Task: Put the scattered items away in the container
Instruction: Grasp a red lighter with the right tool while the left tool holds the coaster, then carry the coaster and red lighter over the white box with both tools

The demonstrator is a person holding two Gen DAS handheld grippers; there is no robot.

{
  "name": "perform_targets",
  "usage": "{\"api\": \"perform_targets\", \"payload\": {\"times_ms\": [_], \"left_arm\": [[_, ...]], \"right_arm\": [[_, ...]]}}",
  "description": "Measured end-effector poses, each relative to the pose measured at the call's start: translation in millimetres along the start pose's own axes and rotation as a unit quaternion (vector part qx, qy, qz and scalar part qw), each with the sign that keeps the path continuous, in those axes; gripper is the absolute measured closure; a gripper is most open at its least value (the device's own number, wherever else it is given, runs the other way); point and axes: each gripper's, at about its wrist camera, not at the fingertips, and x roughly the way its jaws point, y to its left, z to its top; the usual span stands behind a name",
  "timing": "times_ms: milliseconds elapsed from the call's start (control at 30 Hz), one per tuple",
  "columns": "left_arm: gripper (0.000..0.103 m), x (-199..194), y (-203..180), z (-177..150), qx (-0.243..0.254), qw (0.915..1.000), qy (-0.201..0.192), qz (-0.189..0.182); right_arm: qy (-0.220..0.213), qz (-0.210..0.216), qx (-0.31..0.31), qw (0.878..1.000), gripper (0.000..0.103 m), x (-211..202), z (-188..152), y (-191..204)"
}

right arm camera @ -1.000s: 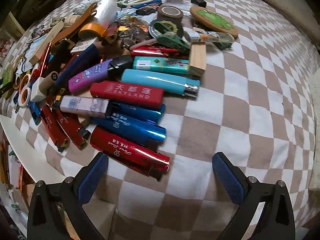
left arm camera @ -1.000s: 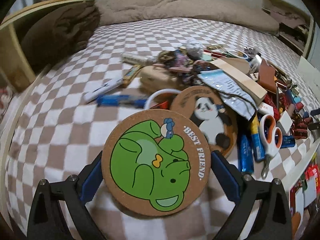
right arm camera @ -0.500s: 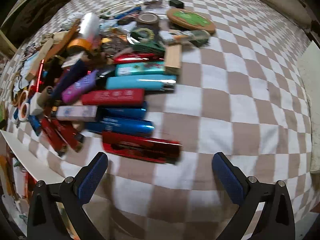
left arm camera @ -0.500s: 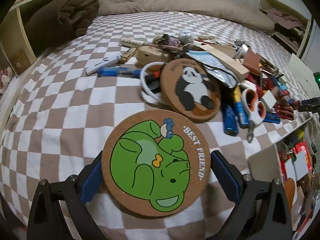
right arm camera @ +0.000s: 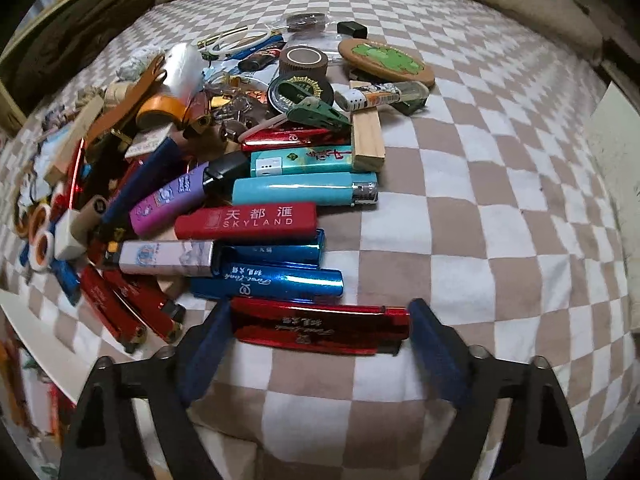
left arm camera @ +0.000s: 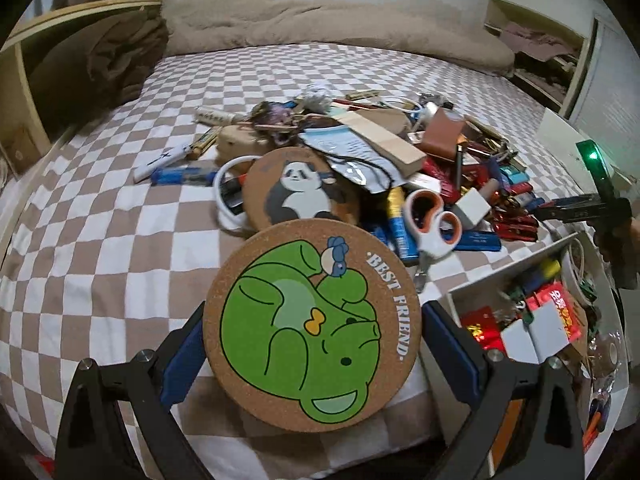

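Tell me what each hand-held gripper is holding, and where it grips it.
Left hand-held gripper: the round cork coaster with a green dinosaur, by opposite edges. Right hand-held gripper, jaws just closing: the shiny red lighter, by its two ends.

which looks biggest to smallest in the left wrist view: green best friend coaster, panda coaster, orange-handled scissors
1. green best friend coaster, held in the left claw close to the camera, so its lead is partly nearness.
2. panda coaster, partly covered; its true size may match the green one.
3. orange-handled scissors, smallest.

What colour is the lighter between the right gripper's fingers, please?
Shiny red lighter, seen best in the right wrist view.
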Motion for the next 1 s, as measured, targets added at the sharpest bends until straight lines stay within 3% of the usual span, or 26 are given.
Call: {"api": "perform_targets", "payload": {"times_ms": [200,467,667,733,1000], "left_arm": [[0.003,-3.5,-8.9,3.6,0.001,0.9999,-0.007,-0.011],[0.003,-15.9,-18.0,16.2,0.001,0.9994,-0.029,-0.018],[0.003,-32.4,-30.3,20.6,0.014,0.9984,-0.048,-0.026],[0.003,-39.3,-34.6,20.9,0.017,0.9978,-0.053,-0.034],[0.003,-65.4,-55.5,20.6,0.036,0.9950,-0.076,-0.053]], "right_arm": [[-0.019,-0.008,-0.001,1.000,0.019,-14.9,-11.9,4.5],[-0.061,0.010,0.013,0.998,0.019,-43.2,-23.6,-20.4],[-0.098,0.036,0.003,0.995,0.019,-83.0,-11.9,1.8],[-0.107,0.050,0.004,0.993,0.019,-77.2,4.7,4.2],[-0.148,0.078,-0.028,0.985,0.019,-124.3,-12.5,30.1]]}}
